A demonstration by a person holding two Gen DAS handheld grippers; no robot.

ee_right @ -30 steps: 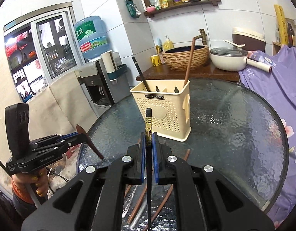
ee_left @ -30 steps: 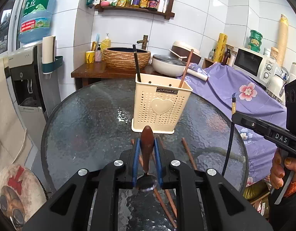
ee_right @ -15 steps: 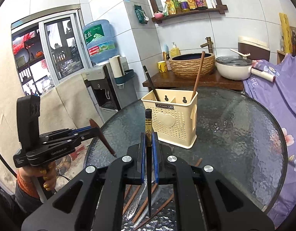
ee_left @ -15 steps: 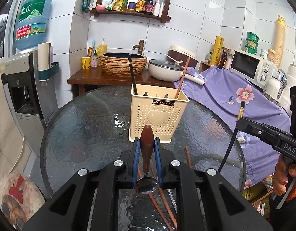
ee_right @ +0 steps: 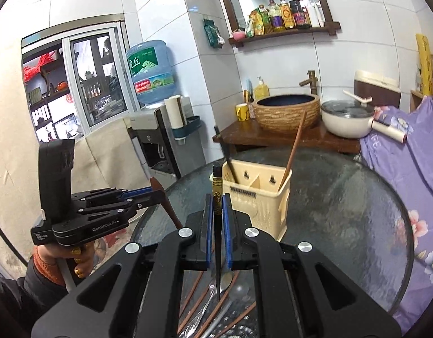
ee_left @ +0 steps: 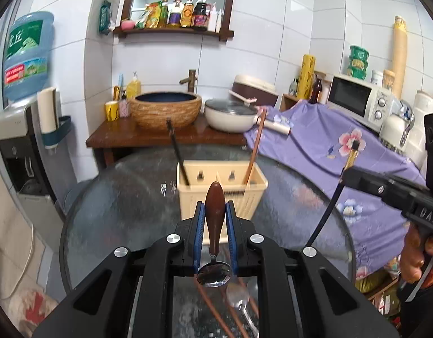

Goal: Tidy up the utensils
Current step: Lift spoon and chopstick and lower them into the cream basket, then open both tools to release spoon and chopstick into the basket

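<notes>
Left gripper (ee_left: pixel 215 214) clamped on a brown wooden-handled metal spoon (ee_left: pixel 215 219), handle end forward, bowl hanging under the blue pads. Right gripper (ee_right: pixel 217 219) clamped on 1 black chopstick with a gold band (ee_right: pixel 217 197), tip pointing down. Both held above the round glass table (ee_right: pixel 343 197); cream perforated plastic utensil caddy (ee_right: pixel 261 205) ahead, 2 chopsticks standing in it. Loose brown chopsticks (ee_right: pixel 193 290) lie on the glass below

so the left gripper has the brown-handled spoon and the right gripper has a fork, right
Not a fork. The right gripper is shut on a black chopstick, as the right wrist view shows. The left gripper does hold the brown-handled spoon.
</notes>
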